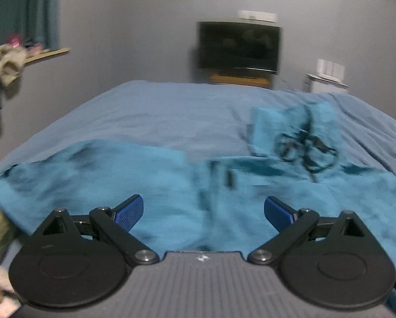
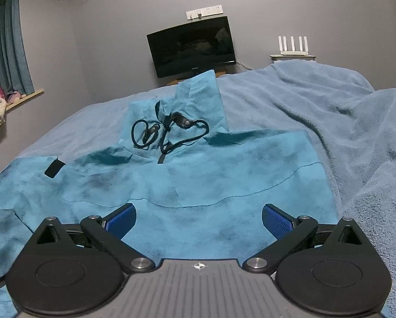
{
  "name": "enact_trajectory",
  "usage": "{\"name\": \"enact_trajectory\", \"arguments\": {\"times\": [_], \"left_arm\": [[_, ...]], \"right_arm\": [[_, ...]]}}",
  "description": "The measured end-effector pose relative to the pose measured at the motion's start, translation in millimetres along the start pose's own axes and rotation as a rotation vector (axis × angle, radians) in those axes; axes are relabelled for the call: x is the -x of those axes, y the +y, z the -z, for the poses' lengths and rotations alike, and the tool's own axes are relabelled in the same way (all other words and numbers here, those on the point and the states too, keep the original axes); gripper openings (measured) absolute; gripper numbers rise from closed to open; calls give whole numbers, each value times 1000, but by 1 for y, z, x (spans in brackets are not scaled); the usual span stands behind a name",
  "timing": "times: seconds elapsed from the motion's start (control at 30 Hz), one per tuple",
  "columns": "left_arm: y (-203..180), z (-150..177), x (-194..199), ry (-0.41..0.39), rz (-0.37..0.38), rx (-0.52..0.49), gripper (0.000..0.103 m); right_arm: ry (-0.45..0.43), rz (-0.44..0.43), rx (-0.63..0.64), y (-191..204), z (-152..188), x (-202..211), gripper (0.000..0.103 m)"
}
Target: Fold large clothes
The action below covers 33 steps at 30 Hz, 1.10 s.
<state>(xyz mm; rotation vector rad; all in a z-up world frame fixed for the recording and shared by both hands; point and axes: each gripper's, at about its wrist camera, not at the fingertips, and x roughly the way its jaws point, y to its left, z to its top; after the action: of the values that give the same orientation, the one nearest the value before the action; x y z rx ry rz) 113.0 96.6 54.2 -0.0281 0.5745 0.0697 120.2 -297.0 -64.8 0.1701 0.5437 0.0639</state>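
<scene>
Both views dim, cool blue-grey cast; light soft and even, source not visible. Left wrist view: heavy motion blur across the whole scene; the television is smeared and doubled, the teal garment has no sharp edges; only the left tool at lower centre stays crisp. Right wrist view: sharp throughout, the black cord well resolved. Fisheye bending strong at frame edges; the curtain at upper left bows. Corners vignette dark. Faint reflections on the television screen.
</scene>
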Motion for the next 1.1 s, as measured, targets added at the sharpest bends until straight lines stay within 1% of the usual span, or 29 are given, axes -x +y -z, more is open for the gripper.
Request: {"name": "enact_trajectory", "arguments": {"times": [0.1, 0.17, 0.23, 0.3, 0.33, 0.4, 0.47, 0.57, 0.63, 0.7, 0.77, 0.8, 0.87, 0.93, 0.97, 1.0, 1.03, 1.07, 1.1], "left_arm": [[53, -1, 9, 11, -64, 88, 99], [92, -2, 10, 28, -124, 153, 100], [131, 0, 8, 45, -205, 201, 100], [164, 2, 3, 64, -273, 236, 100], [179, 4, -2, 78, -298, 255, 100], [211, 8, -12, 110, -332, 301, 100], [235, 12, -22, 142, -336, 340, 100], [264, 20, -43, 179, -307, 409, 100], [279, 26, -56, 182, -306, 457, 99], [289, 27, -68, 161, -293, 493, 99], [297, 24, -80, 143, -260, 493, 99], [296, 20, -86, 134, -257, 477, 99], [294, 11, -99, 114, -290, 432, 99], [296, 4, -109, 103, -317, 417, 98], [297, 1, -114, 106, -339, 406, 91], [298, -1, -119, 113, -359, 394, 73], [298, -3, -123, 131, -400, 371, 61], [300, -4, -125, 144, -429, 363, 36], [302, -4, -125, 153, -451, 366, 18]], "right_arm": [[-19, -9, 13, 4, 2, 6, 103], [-23, -28, 22, 8, 3, 9, 103], [-1, -78, 13, 11, 3, 8, 103], [36, -154, 1, 14, 3, 8, 102], [37, -164, 12, 16, 4, 9, 101], [28, -137, 69, 25, 5, 9, 99], [26, -110, 121, 32, 6, 7, 97], [47, -109, 135, 38, 9, 1, 97], [54, -104, 135, 40, 9, -4, 97], [51, -101, 139, 42, 10, -8, 97], [47, -94, 146, 44, 10, -12, 97], [46, -95, 149, 45, 10, -14, 97], [42, -97, 152, 47, 11, -18, 97], [38, -97, 159, 50, 12, -21, 97], [38, -96, 163, 51, 12, -23, 97], [39, -94, 166, 51, 13, -24, 97], [41, -93, 167, 51, 13, -26, 97], [44, -90, 168, 52, 13, -27, 97], [46, -88, 168, 52, 13, -28, 97]]}}
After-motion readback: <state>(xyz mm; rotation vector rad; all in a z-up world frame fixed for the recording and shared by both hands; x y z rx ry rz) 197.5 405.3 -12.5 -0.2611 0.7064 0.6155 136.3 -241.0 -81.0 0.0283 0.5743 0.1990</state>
